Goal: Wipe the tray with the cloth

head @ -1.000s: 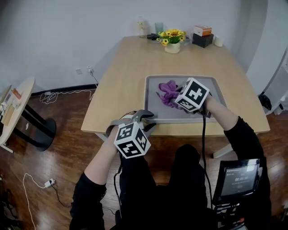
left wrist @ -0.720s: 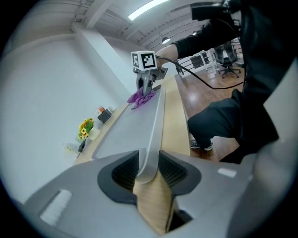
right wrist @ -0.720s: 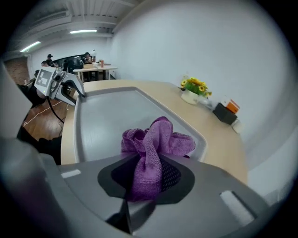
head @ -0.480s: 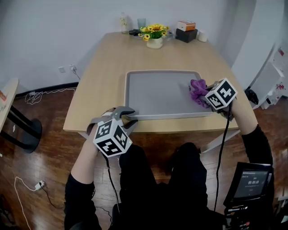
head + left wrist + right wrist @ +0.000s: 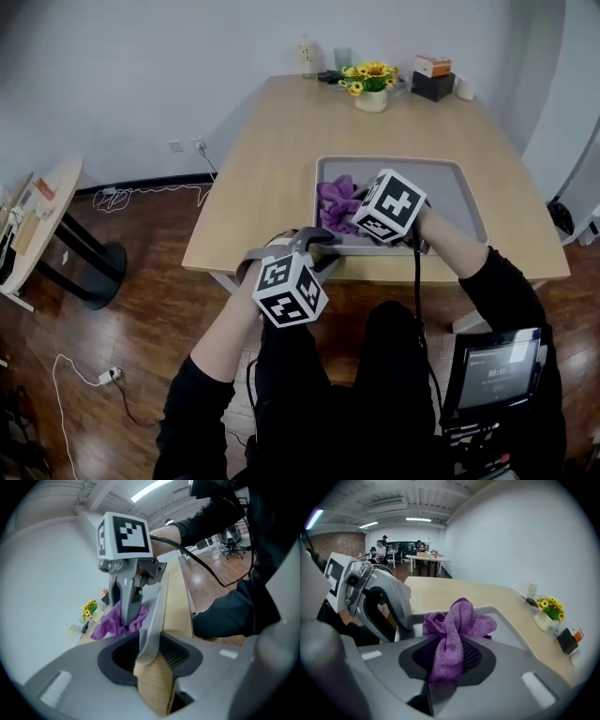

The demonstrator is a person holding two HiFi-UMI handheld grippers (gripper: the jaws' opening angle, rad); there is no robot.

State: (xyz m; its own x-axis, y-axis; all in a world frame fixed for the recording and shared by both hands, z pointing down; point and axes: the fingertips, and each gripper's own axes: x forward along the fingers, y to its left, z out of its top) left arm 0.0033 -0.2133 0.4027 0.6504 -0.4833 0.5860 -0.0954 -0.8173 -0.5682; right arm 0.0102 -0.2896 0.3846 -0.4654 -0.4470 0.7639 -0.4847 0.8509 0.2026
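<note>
Grey rectangular tray (image 5: 452,192) lies on a light wooden table (image 5: 281,150), one long side along the edge nearest the person. Left gripper (image 5: 149,649) is at the tray's near-left corner. Its jaws are narrow and clamped on the raised rim, and the left gripper view shows the rim pinched between the dark pads. Right gripper (image 5: 450,657) is over the tray's left half, jaws nearly together and pinching a purple microfibre cloth (image 5: 457,620). The cloth runs up through the jaws and bunches out past the tips. In the head view the bunch sits inside the tray near the left rim, just beyond the corner the left gripper holds. Whether it presses on the tray floor cannot be told. The right part of the tray floor is bare grey. A white vase of yellow sunflowers (image 5: 371,82) stands well beyond the tray's far side, at the table's far edge. A black box with an orange box on top (image 5: 432,77) is beside it. A dark screen device (image 5: 489,367) sits on the person's lap, nearer than the tray and to its right.
</note>
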